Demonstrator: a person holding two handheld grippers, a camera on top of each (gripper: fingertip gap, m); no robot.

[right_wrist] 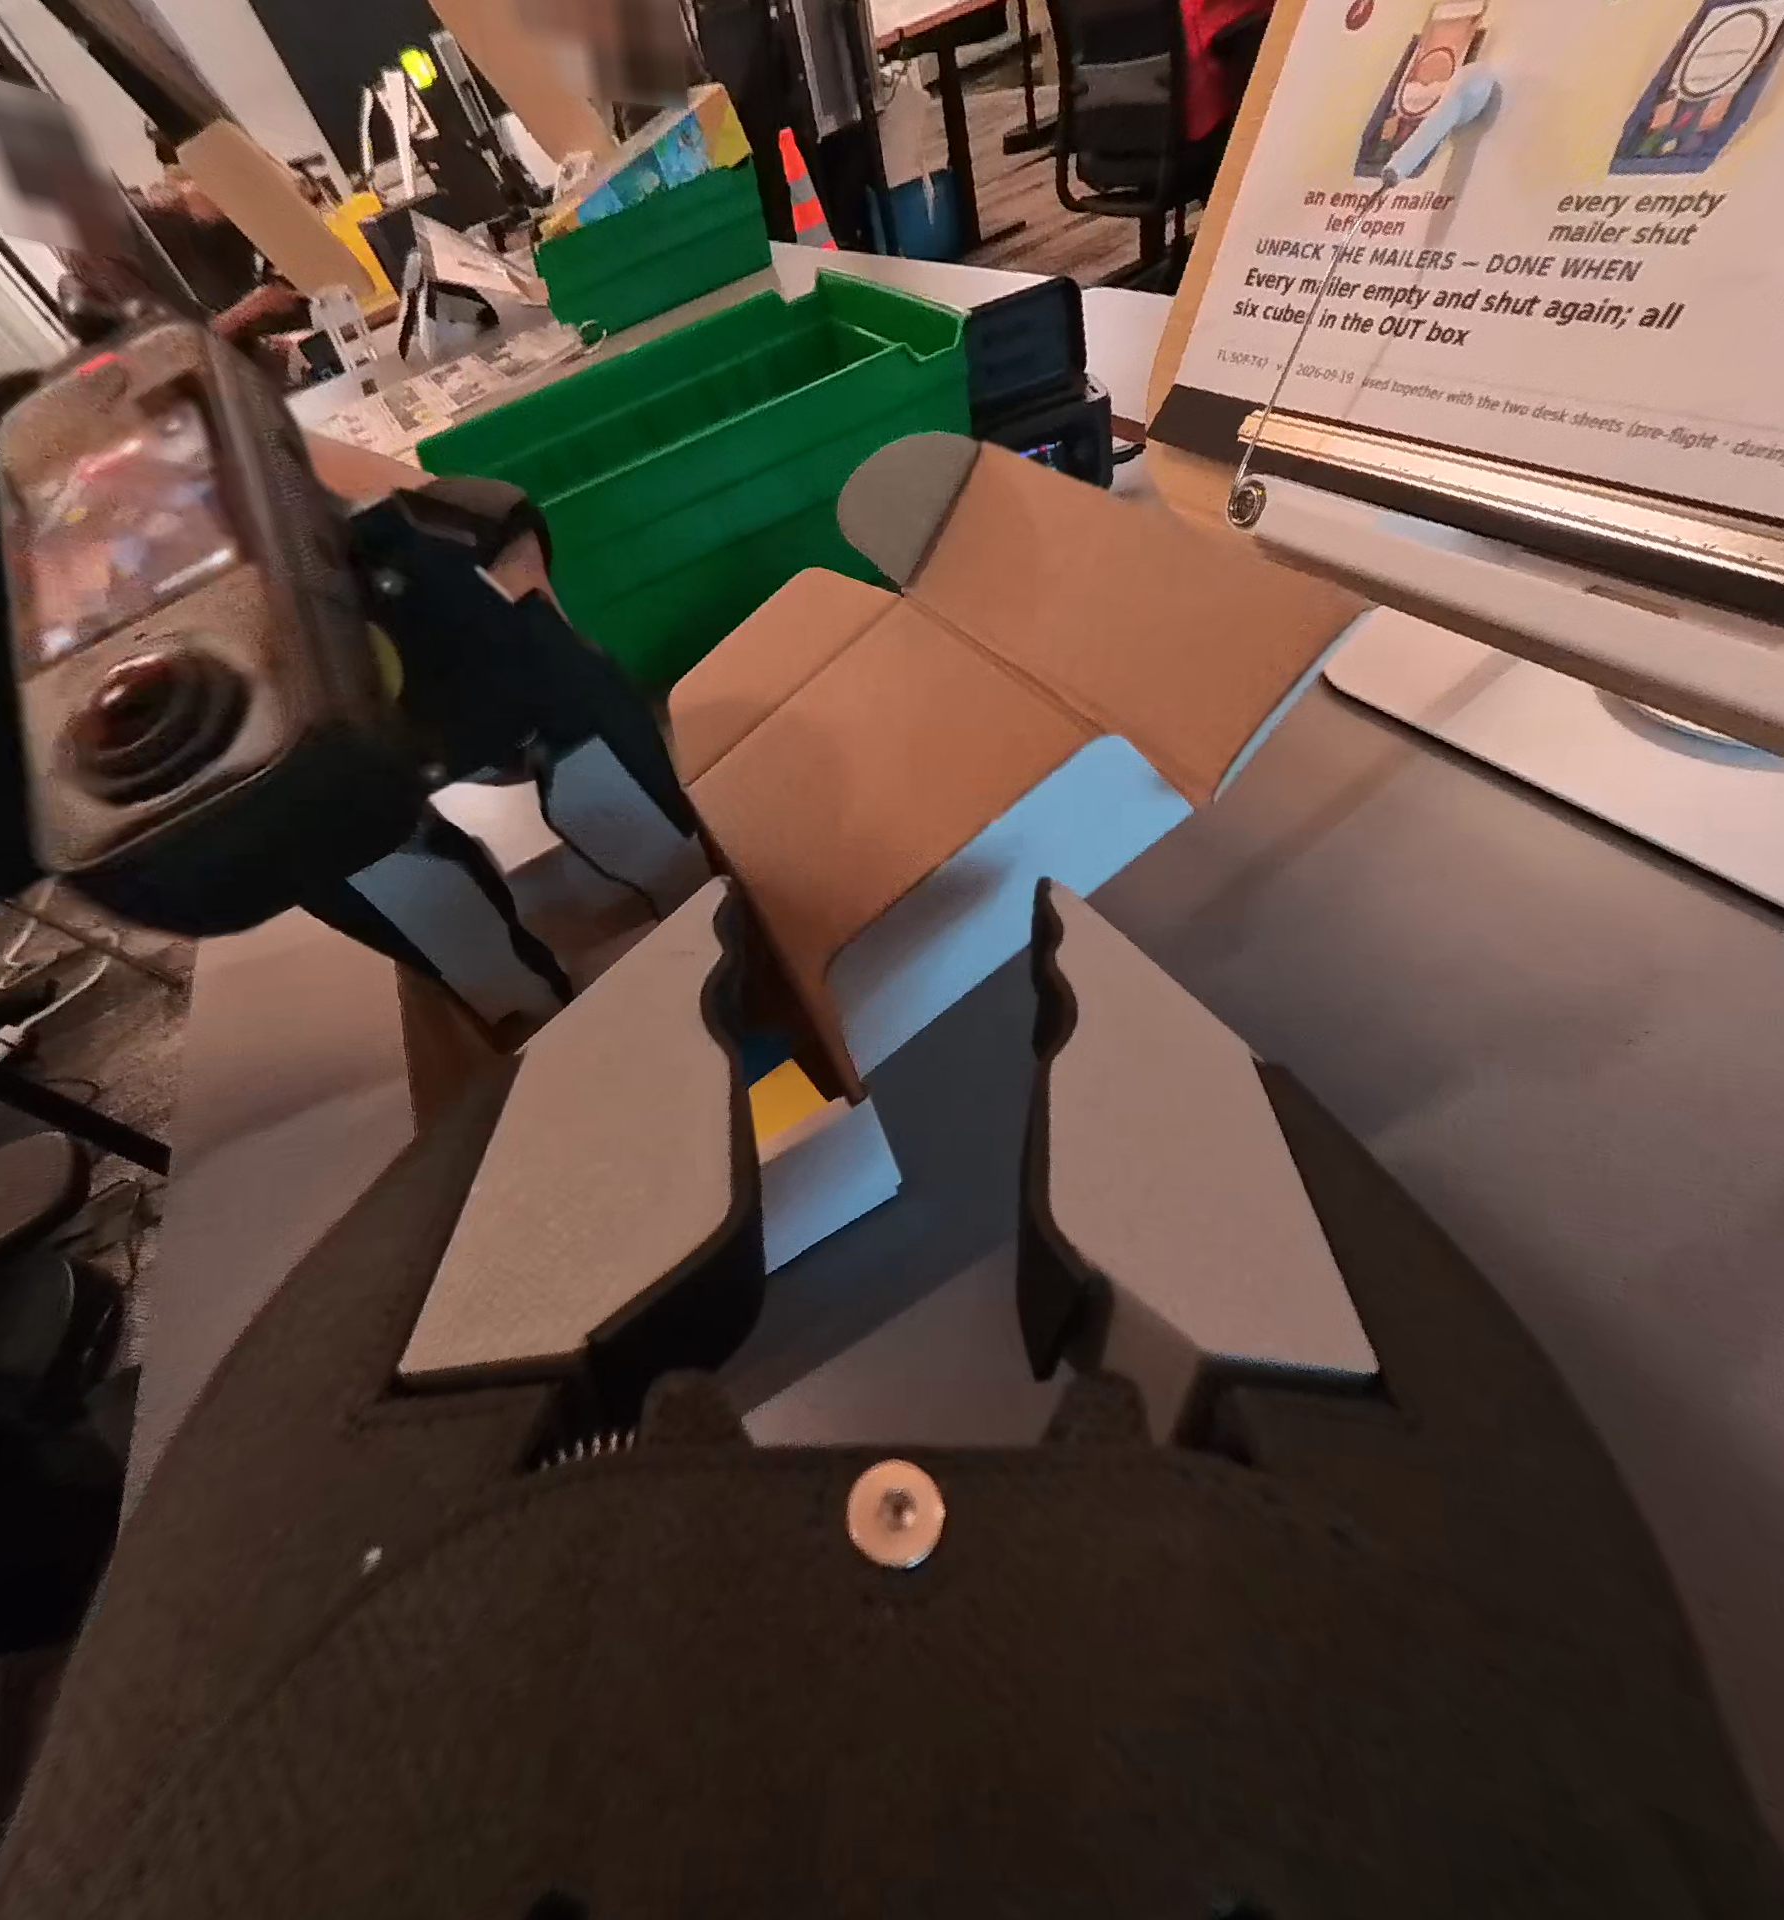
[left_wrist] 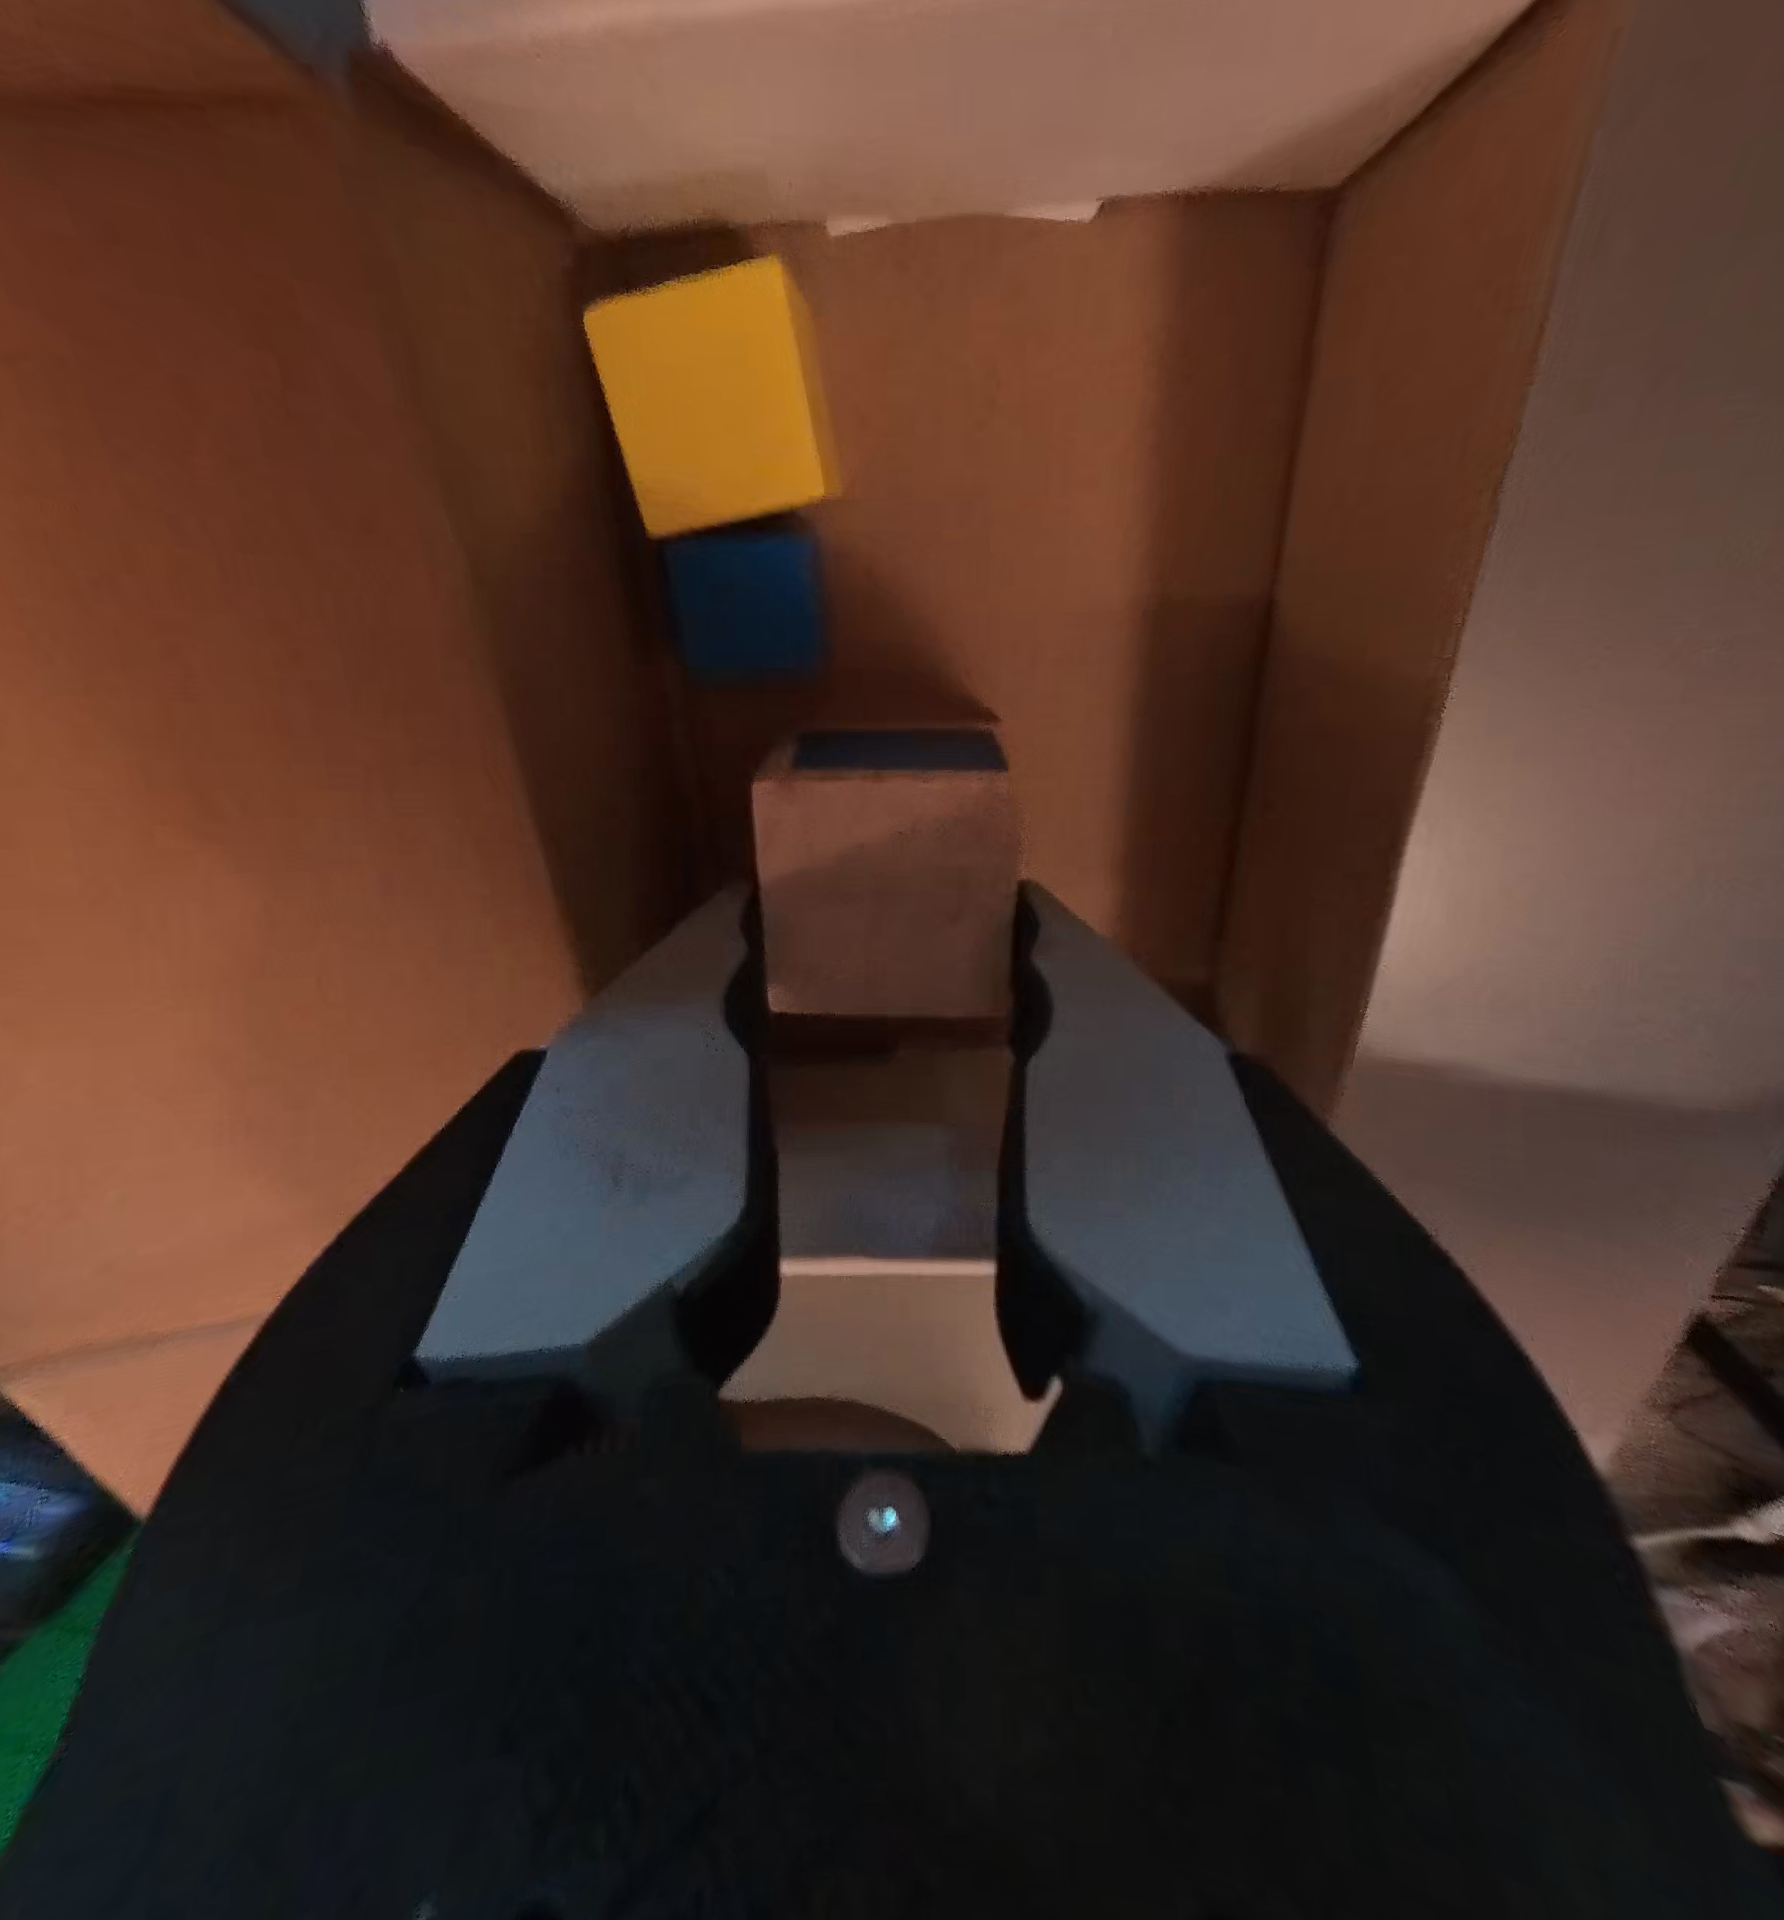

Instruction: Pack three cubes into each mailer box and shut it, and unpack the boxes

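Observation:
My left gripper (left_wrist: 886,904) is inside the open mailer box (left_wrist: 244,623), which is brown inside. Its fingers press both sides of a cube (left_wrist: 886,883) with a dull grey-brown front and a dark blue top. Behind it, a blue cube (left_wrist: 748,603) and a yellow cube (left_wrist: 706,395) lie against the box's left wall. My right gripper (right_wrist: 886,914) is open, with the box's near side wall (right_wrist: 800,997) standing between its jaws close to the left finger (right_wrist: 597,1174). The left gripper (right_wrist: 514,748) reaches into the box from the left. A bit of the yellow cube (right_wrist: 779,1096) shows.
The box's lid (right_wrist: 971,665) lies open toward the back. A green bin (right_wrist: 711,447) stands behind the box. An instruction sheet on a stand (right_wrist: 1490,312) is at the right. A dark device (right_wrist: 1033,364) sits beside the bin. The grey tabletop (right_wrist: 1490,1039) stretches to the right.

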